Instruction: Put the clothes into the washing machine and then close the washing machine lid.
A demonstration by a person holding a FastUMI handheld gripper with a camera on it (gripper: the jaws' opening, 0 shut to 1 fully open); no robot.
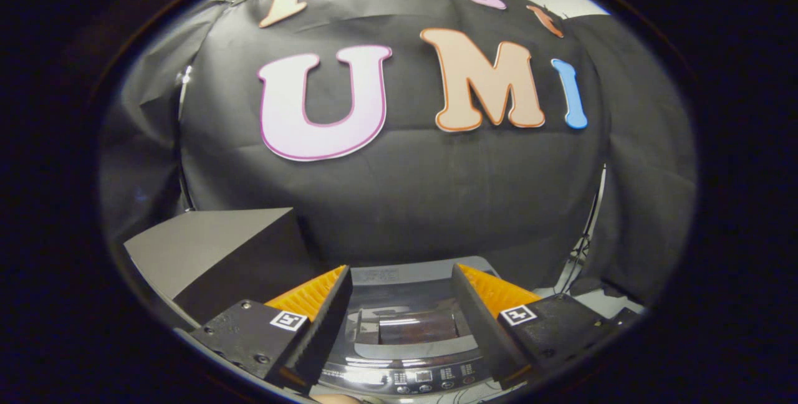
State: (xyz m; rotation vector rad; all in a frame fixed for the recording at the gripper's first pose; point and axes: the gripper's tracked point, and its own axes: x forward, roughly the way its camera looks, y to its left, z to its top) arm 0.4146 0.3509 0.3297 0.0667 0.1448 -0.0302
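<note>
A grey top-loading washing machine [405, 304] lies below and between my fingers, its glossy lid [408, 323] lying flat and shut. Its control panel [430, 379] with small buttons runs along the near side. My gripper [400, 276] hovers above the lid, open wide, with nothing between the fingers. No clothes are in sight.
A dark box-like block with a grey top [212, 254] stands just left of the machine, close to the left finger. Black cloth [405, 192] hangs close behind the washer. A thin stand or cable [583, 254] runs down at the right, over pale floor [608, 301].
</note>
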